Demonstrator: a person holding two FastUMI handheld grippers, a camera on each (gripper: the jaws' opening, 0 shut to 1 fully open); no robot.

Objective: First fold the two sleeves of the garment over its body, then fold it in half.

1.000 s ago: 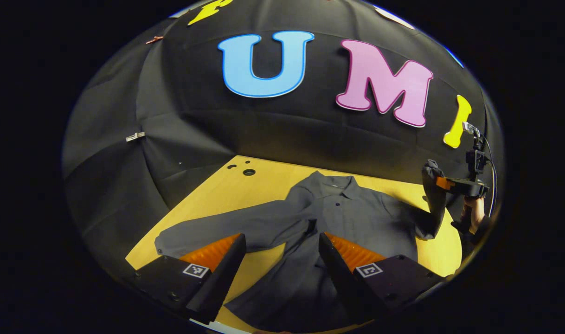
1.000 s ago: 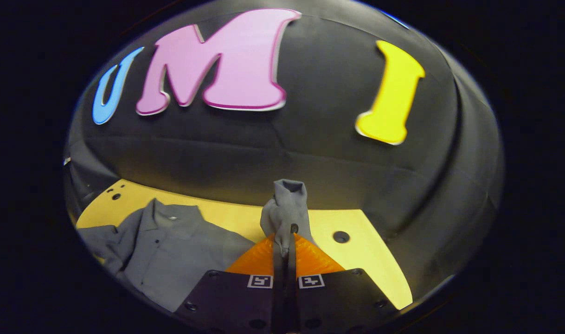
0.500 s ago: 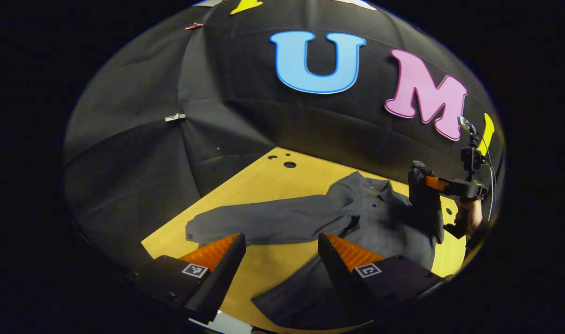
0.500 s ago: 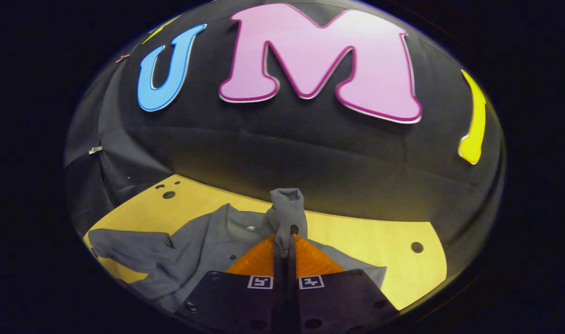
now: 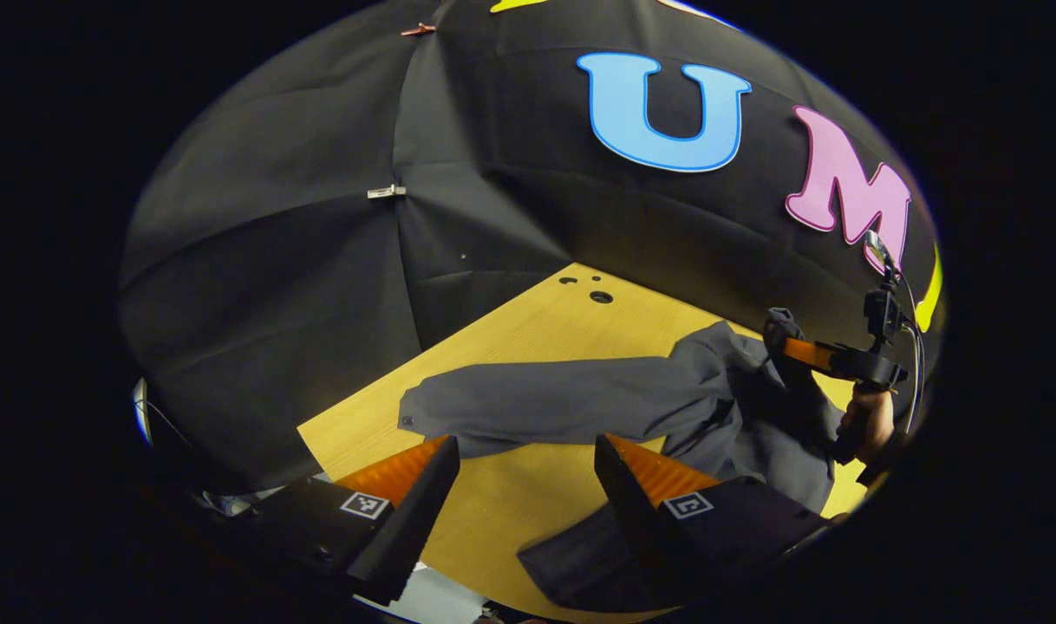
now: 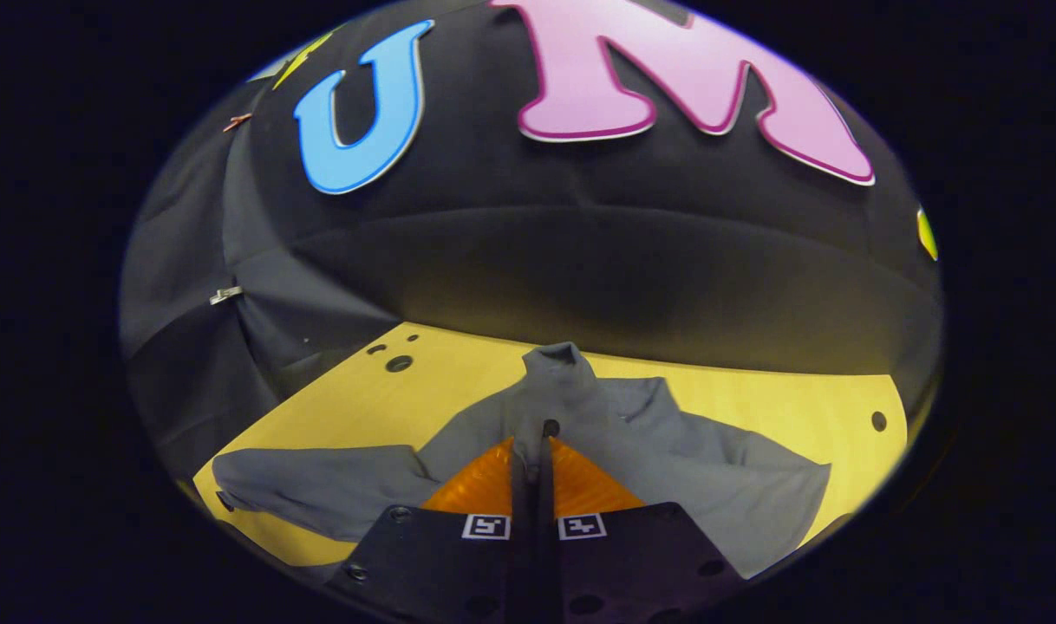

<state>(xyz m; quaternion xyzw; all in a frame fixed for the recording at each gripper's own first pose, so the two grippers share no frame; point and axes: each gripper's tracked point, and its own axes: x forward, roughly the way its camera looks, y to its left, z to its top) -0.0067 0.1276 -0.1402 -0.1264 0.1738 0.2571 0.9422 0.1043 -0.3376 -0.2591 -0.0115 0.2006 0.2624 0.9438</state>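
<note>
Left gripper view: we are holding the left gripper (image 5: 524, 468) above the table (image 5: 502, 334) w/ fingers wide apart, gripping nothing. The shirt (image 5: 736, 425) is lying on the table to the right. Its left sleeve (image 5: 545, 403) is stretching flat across the wood, cuff just beyond our fingertips. Farther off, the right gripper (image 5: 784, 342) is pinching the right sleeve, a hand (image 5: 866, 416) gripping its handle.

Right gripper view: the right gripper (image 6: 530, 446) is clamping the right sleeve (image 6: 550, 381) near the cuff, fingers together on the cloth, above the shirt (image 6: 667, 442) body. The left sleeve (image 6: 320, 485) is lying flat at lower left.

Risks, as we are judging them:
- Grip is sitting close to the cuff edge; a quick pull is likely slipping the cloth out.
- Dragging instead of lifting is shifting the body and bunching it under the sleeve.
- Releasing too high is letting the sleeve land twisted, spoiling the half-fold.
- Left gripper approaching too steeply is catching the table, not the cuff.
</note>
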